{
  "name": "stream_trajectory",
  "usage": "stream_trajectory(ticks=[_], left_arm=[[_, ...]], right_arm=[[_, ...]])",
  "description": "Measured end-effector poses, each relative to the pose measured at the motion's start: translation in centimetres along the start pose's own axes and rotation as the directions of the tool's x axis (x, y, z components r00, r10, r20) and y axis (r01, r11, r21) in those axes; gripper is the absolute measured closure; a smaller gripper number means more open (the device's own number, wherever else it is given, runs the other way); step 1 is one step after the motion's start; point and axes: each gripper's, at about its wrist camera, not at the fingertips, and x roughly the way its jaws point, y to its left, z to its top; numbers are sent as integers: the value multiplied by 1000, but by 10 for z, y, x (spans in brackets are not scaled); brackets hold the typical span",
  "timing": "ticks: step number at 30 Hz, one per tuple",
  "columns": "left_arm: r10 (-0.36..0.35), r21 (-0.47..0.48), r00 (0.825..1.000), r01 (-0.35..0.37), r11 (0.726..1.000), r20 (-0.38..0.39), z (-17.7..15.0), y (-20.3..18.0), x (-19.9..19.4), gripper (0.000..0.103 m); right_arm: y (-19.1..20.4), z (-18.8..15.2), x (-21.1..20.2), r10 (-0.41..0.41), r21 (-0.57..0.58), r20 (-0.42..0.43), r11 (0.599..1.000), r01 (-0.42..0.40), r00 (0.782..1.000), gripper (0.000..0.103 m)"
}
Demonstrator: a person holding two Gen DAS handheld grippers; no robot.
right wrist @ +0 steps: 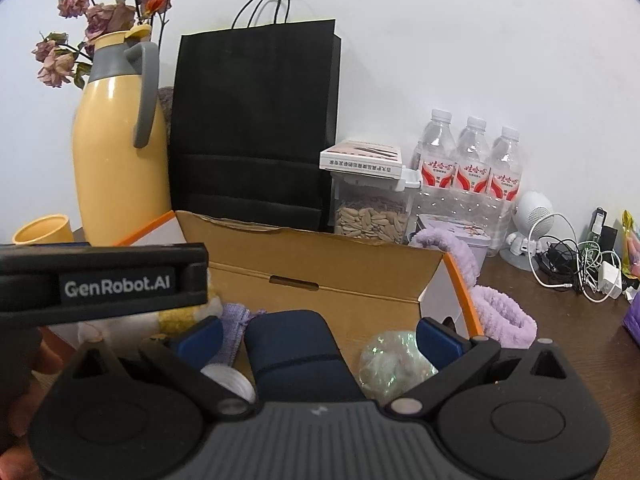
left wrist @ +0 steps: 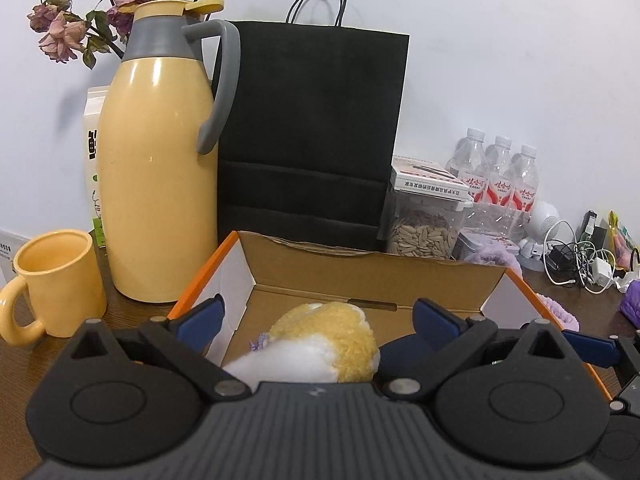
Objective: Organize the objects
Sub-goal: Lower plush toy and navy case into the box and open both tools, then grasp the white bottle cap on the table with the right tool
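Left wrist view
Left gripper [left wrist: 316,314]: jaws spread wide, nothing between the pads; it hangs at the lower middle of the frame over the open box.
Cardboard box [left wrist: 372,272]: centre of the frame, corrugated brown inside, orange-edged white walls, flaps open.
Plush toy [left wrist: 320,344]: already lying in the box, lower centre, fuzzy yellow and white pile (a scrap of purple at its side).
Progress: judged partly done, since at least this toy is inside.
Thermos jug [left wrist: 156,180]: left of frame, smooth glossy yellow plastic with a grey collar and handle.
Mug [left wrist: 56,280]: lower left, matte yellow, outside the box.

Right wrist view
Right gripper [right wrist: 320,338]: jaws apart and empty, lower middle of the frame, above the box contents.
Navy pouch [right wrist: 296,356]: in the box at lower centre, soft dark-blue fabric, rounded block shape.
Iridescent ball [right wrist: 394,360]: in the box at lower right of centre, crinkled shiny film.
Purple fluffy slippers [right wrist: 500,316]: right of the box wall, on the wooden table [right wrist: 560,340], shaggy lilac pile (likely still to be put away).
Cable tangle [right wrist: 576,264]: far right, loose wires and a white charger, not sorted.
Black paper bag [right wrist: 256,128]: upper centre, stiff matte paper with cord handles.
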Motion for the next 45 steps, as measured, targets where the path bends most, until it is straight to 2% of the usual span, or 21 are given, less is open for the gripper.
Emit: stream_trajectory(ticks=[10,18,25,29,34,45], left_arm=[[-6,28,998,4,1000,63,5,2,-38,0],[10,9,989,-12,1000,147,-8,26,-85,0],[30,23,991,-33,999,131,-36,43,-103,0],[43,32,996,-46,998,81,-52,45,-108,0],[45,61,996,-49,997,72,-66,39,-119,0],[45,54,999,-46,997,11,-87,36,-132,0]], right_arm=[[0,7,-33,5,-16,51,1000,-4,999,0],[-2,-3,-83,-11,-78,147,997,23,989,0],[-7,-33,-120,-25,-64,217,997,40,976,0],[-16,-53,-134,-19,-29,217,999,26,976,0],[-22,-79,-151,-52,-26,214,998,59,975,0],[-61,-123,-171,-112,19,115,994,110,987,0]])
